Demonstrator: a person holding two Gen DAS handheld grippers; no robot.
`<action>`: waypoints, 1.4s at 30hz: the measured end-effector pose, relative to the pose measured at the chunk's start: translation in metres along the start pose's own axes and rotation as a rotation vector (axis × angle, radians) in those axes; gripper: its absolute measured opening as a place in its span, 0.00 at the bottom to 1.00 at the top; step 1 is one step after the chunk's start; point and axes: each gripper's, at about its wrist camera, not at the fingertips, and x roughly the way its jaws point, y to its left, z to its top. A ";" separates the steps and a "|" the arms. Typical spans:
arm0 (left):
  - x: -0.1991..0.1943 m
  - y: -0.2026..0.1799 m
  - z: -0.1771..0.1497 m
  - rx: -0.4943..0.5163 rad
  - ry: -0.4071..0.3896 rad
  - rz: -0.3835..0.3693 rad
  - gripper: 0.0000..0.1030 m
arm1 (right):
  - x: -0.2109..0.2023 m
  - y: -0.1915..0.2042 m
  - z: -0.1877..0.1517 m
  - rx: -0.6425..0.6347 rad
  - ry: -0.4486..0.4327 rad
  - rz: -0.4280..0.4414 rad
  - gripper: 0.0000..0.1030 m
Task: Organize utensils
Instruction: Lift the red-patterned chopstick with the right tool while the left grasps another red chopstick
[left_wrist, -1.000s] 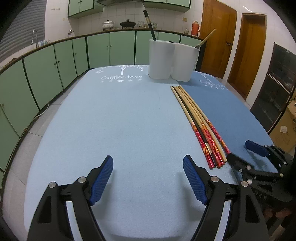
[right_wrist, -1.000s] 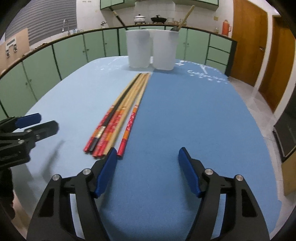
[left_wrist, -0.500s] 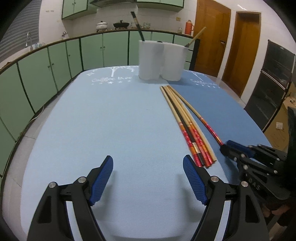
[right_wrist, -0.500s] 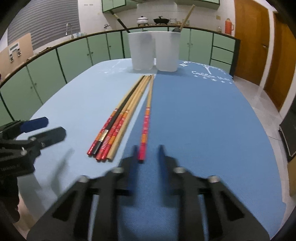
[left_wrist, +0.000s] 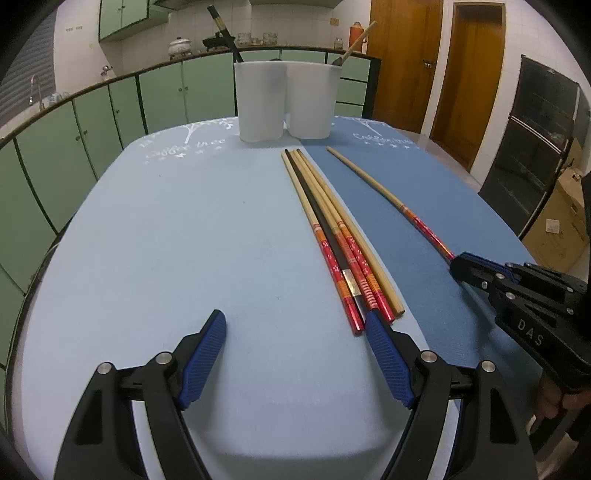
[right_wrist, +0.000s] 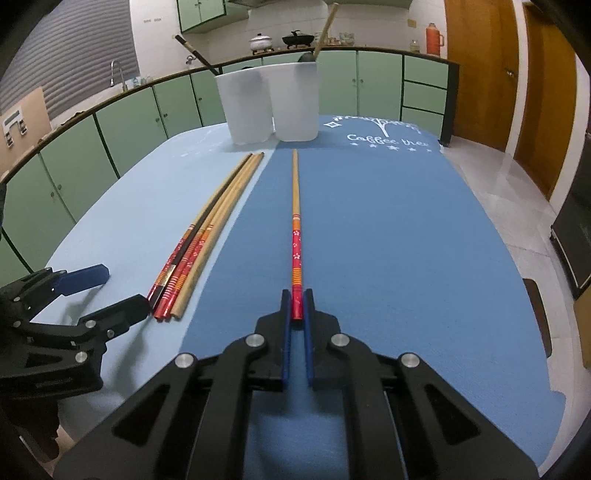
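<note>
Right tongs pinch one red-ended chopstick on the desk; left tongs gape empty beside the chopstick bundle.

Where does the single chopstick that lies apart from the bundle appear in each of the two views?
Left wrist: single chopstick runs diagonally right of centre, its red end in the right tongs.
Right wrist: straight up the centre, from the shut tongs.
Shared landmark: two white containers at the far end.

On my bench, two cups stand far. Nearer, a chopstick bundle lies left; one chopstick lies right, apart from it.
</note>
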 end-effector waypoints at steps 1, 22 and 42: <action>0.001 0.000 0.000 0.000 0.000 0.002 0.75 | 0.000 0.000 0.000 -0.001 -0.001 0.000 0.05; -0.001 0.002 -0.003 -0.005 -0.028 0.054 0.46 | 0.001 0.001 -0.003 0.000 -0.016 0.032 0.06; -0.031 0.017 0.013 -0.005 -0.094 0.082 0.05 | -0.030 -0.018 0.024 0.020 -0.069 0.051 0.05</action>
